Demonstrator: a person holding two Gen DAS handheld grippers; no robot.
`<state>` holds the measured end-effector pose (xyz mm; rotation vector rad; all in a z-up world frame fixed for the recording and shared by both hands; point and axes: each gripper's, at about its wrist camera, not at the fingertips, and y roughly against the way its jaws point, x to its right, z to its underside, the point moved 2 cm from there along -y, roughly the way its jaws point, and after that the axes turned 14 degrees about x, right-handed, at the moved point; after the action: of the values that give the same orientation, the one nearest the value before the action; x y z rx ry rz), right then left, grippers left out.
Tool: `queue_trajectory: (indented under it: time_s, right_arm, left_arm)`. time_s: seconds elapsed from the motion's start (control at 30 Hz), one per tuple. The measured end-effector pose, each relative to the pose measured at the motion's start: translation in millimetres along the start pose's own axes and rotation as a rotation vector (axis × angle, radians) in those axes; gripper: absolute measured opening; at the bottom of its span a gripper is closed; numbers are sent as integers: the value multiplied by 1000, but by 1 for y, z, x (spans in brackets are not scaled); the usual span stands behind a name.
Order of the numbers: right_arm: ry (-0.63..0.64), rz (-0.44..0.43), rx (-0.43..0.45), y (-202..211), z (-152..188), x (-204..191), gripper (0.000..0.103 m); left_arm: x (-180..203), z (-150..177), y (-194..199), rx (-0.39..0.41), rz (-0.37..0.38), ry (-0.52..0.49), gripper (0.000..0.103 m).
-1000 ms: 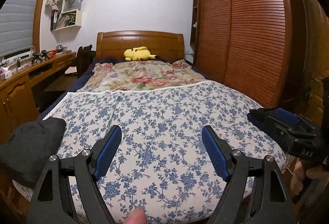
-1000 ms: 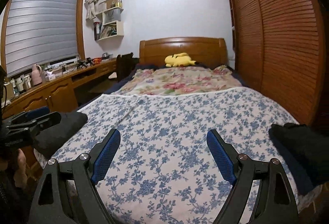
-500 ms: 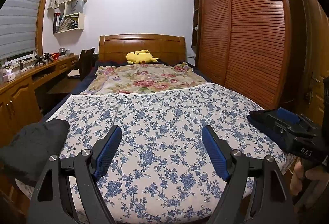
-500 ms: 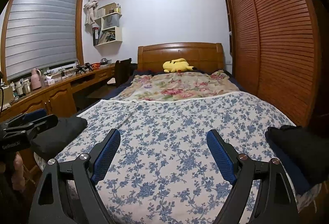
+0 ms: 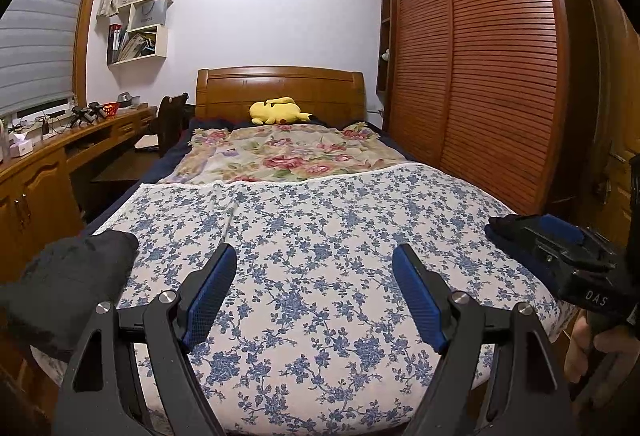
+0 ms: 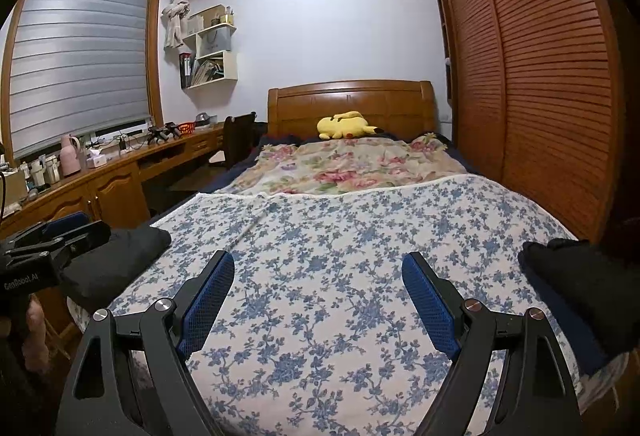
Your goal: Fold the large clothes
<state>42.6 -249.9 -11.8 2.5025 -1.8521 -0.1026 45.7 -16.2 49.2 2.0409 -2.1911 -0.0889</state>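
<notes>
Left wrist view: the left gripper (image 5: 314,276) hangs over the foot edge of the bed (image 5: 320,236), its blue-padded fingers (image 5: 210,292) spread wide with nothing between them. Under it lies a blue-flowered sheet (image 5: 304,220). A dark garment (image 5: 68,284) sits bunched at the bed's near left corner. At the near right corner lies another dark pile (image 5: 516,236), partly hidden by the right gripper (image 5: 560,256), which comes in from the right edge; from here I cannot tell how its jaws stand. A yellow plush (image 5: 276,111) lies at the headboard.

Right wrist view: the right gripper (image 6: 318,276) is also over the foot edge, fingers (image 6: 430,304) wide apart and empty. The dark garment (image 6: 120,260) lies at the near left corner, just beside the left gripper (image 6: 56,240). The other dark pile (image 6: 580,288) rests on the near right corner. The plush (image 6: 344,126) lies by the headboard.
</notes>
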Motion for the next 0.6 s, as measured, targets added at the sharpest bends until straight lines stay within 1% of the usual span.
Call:
queue_trajectory:
  time_s: [0.6]
  right_arm:
    - [-6, -1, -6, 2, -1, 2, 87]
  left_arm:
    - [-2, 0, 0, -3, -3, -1, 81]
